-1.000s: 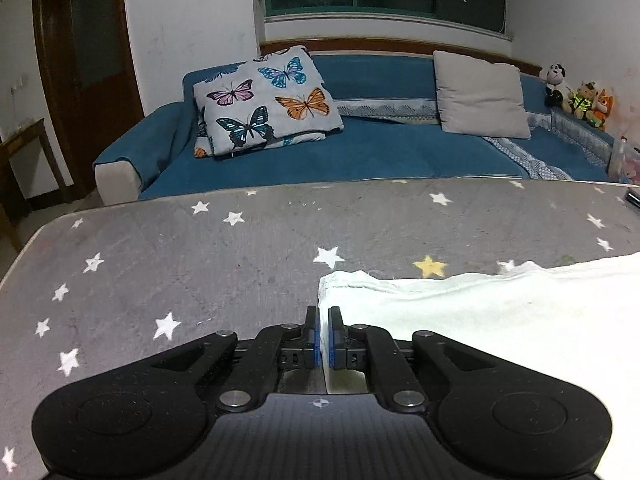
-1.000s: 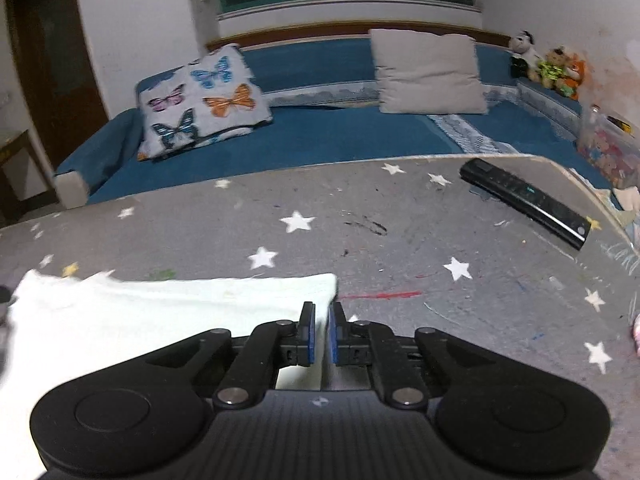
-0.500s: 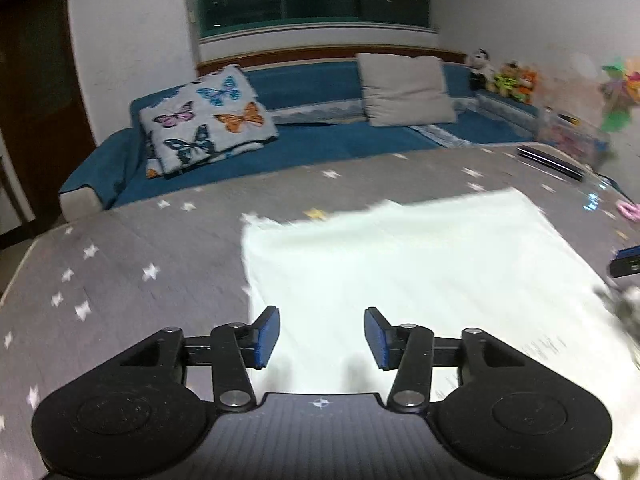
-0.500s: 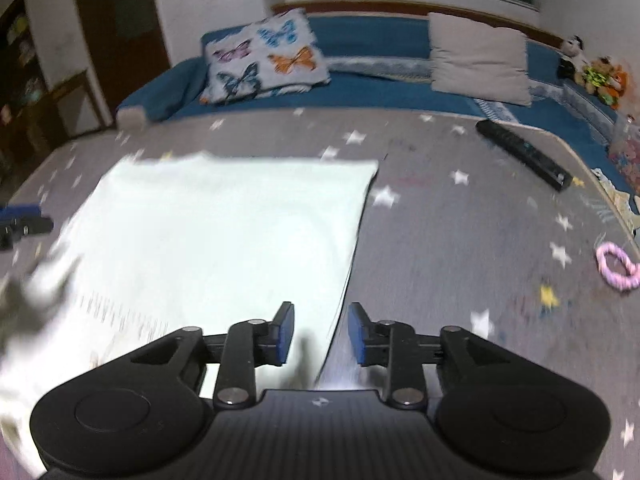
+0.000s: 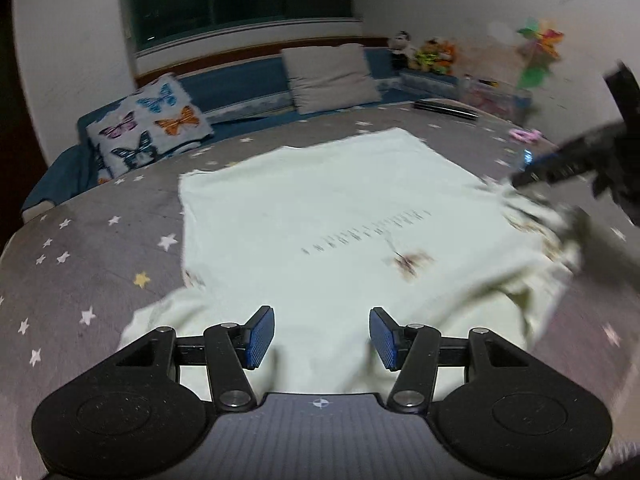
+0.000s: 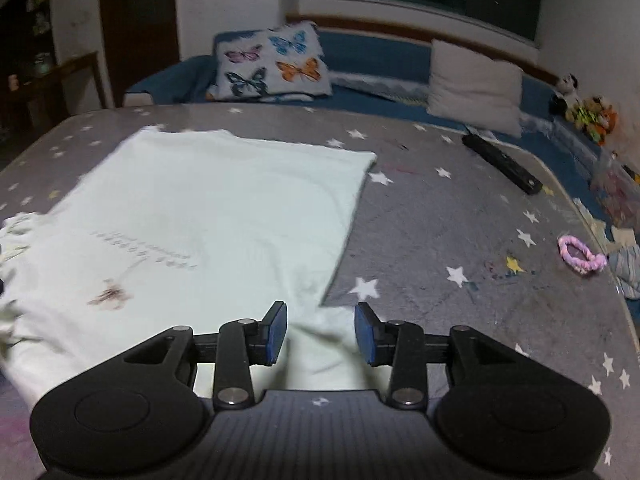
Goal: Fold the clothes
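Both of my grippers stand with their blue pads spread and nothing pinched. My left gripper [image 5: 322, 338] sits at the bottom centre of its view, above the near part of the pale shirt [image 5: 340, 216]. My right gripper [image 6: 321, 334] sits low in its own view, where its jaws have just been opening; under the gap lies the shirt's near right corner, not gripped.

That shirt lies spread across the grey star-print table cover [image 6: 460, 216], filling the middle of the left view and the left half of the right view. A line of small print and a brownish motif mark its front, and its near edges are rumpled.

In the left view my right gripper also shows as a dark blurred shape at the right edge. On the cover, in the right view, a black remote [image 6: 502, 164] lies upper right and a pink hair tie [image 6: 581, 255] at the right edge. Behind stands a blue sofa [image 6: 372, 56] with a butterfly pillow [image 6: 272, 66].
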A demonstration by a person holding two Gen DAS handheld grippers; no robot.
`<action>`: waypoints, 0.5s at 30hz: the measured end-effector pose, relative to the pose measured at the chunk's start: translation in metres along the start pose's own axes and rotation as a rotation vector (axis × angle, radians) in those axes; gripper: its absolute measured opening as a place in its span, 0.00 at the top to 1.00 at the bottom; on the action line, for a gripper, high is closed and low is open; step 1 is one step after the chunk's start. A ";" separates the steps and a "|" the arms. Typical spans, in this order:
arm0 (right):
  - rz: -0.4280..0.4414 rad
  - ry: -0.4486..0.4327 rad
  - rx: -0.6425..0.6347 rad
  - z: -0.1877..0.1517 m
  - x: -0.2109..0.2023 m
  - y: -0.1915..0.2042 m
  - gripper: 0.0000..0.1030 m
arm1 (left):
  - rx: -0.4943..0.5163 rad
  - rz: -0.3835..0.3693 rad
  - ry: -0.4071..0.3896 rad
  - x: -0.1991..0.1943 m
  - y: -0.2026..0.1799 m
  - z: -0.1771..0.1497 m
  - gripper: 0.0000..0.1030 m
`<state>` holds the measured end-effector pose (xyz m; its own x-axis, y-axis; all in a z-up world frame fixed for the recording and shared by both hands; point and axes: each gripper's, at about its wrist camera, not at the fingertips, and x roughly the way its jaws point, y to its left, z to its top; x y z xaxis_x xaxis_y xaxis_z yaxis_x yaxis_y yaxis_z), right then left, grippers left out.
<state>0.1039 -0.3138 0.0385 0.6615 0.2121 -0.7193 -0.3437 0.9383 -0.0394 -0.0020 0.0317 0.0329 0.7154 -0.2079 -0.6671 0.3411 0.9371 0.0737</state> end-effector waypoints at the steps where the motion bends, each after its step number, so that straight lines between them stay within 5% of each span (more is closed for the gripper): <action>1: 0.012 -0.003 -0.010 -0.003 -0.005 0.004 0.64 | 0.020 -0.006 -0.003 -0.005 -0.005 -0.005 0.46; 7: 0.155 0.016 -0.080 -0.029 -0.038 0.042 0.73 | 0.040 -0.056 -0.018 -0.019 -0.024 -0.021 0.47; 15: 0.296 0.036 -0.106 -0.041 -0.038 0.087 0.75 | 0.018 -0.096 -0.025 -0.010 -0.042 -0.020 0.67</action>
<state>0.0218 -0.2517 0.0342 0.4989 0.4604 -0.7342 -0.5866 0.8031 0.1050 -0.0359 -0.0004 0.0214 0.6938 -0.3041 -0.6528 0.4200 0.9072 0.0238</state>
